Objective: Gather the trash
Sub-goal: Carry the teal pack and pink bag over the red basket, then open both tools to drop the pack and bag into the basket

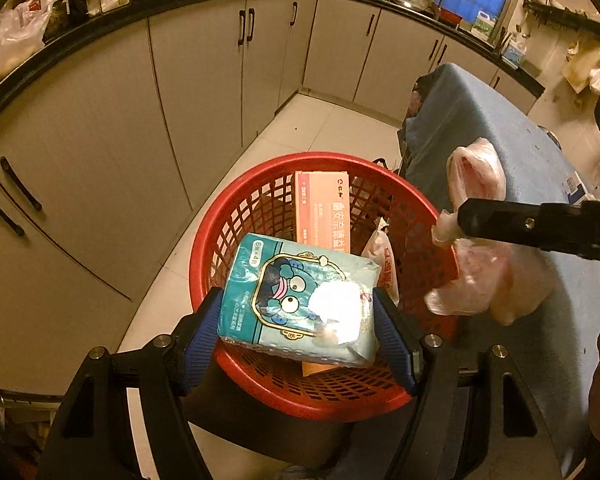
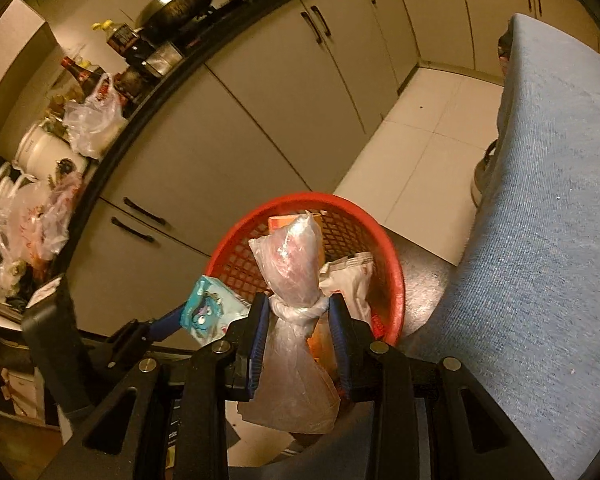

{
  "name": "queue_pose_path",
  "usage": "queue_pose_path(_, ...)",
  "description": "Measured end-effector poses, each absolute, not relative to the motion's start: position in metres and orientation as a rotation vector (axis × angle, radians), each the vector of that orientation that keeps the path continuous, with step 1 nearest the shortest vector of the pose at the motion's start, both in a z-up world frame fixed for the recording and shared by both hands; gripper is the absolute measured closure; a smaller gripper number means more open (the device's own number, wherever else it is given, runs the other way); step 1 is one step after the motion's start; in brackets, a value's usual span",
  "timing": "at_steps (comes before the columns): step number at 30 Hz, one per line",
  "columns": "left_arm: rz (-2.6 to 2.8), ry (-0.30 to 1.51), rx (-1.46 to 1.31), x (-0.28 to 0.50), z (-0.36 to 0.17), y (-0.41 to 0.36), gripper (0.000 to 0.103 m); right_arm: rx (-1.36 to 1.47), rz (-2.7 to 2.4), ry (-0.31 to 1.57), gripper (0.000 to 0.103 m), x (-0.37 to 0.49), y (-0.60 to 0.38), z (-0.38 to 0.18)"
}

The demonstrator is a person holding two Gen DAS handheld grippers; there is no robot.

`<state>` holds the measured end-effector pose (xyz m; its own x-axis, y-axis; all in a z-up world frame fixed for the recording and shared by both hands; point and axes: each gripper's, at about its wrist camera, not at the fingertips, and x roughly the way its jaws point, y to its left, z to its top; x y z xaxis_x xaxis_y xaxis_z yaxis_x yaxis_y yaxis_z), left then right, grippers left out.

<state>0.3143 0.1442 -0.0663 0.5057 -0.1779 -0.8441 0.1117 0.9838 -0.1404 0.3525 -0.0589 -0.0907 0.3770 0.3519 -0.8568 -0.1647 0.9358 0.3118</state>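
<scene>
Kitchen cabinets ring a red basket (image 1: 204,248) below both tools. Left tool (image 1: 300,320) clamps a tissue pack (image 1: 292,292); right tool (image 2: 298,312) pinches a knotted plastic bag (image 2: 296,264).

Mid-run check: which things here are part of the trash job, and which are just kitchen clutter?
Job:
- red basket
- tissue pack, in the left gripper
- knotted bag, in the right gripper
- box in the basket

Lying about:
- wok
- counter bags
- blue table
</scene>
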Motion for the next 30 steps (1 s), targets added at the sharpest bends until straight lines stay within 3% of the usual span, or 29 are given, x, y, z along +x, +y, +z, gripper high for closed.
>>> queue_pose_path(4,-0.180,1.047,-0.079,0.316,-0.074,0.145,0.031,0.181,0.328,1.156,0.064,0.355,-0.060,-0.096)
queue_pose_path(30,-0.176,1.037,-0.100,0.306,-0.060,0.145,0.028,0.180,0.353,1.020,0.064,0.345,-0.075,-0.077)
